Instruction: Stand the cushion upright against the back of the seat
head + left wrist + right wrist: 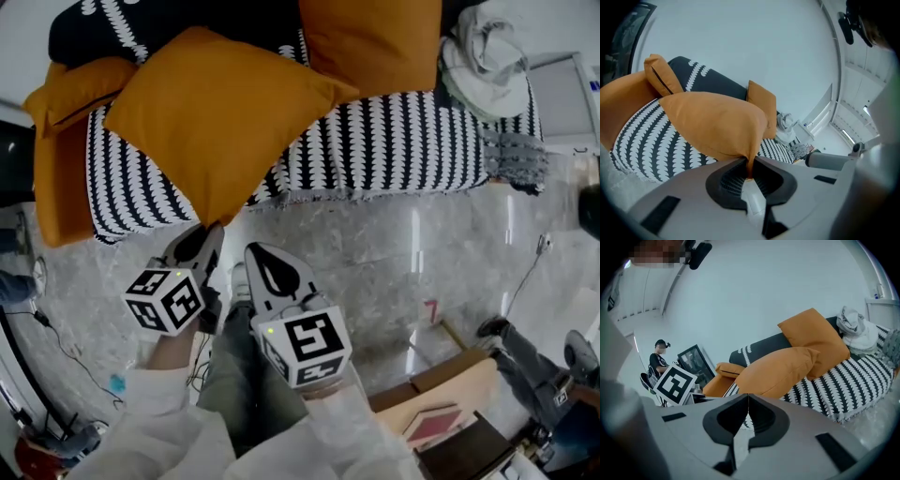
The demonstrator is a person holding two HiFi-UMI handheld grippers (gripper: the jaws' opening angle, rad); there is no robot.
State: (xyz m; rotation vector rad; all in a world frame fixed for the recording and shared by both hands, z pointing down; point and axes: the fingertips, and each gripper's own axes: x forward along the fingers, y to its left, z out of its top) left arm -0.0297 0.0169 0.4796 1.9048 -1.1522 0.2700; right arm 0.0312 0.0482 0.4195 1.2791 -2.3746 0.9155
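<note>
Sofa with a black-and-white patterned cover (403, 150) lies ahead. The orange square fabric cushion (211, 112) hangs tilted over its front edge, away from the backrest, because my left gripper (211, 236) pinches its lowest corner (a thin hold, I judge). My right gripper (261, 258), jaws closed on nothing, waits alongside; both point forward and down.
</note>
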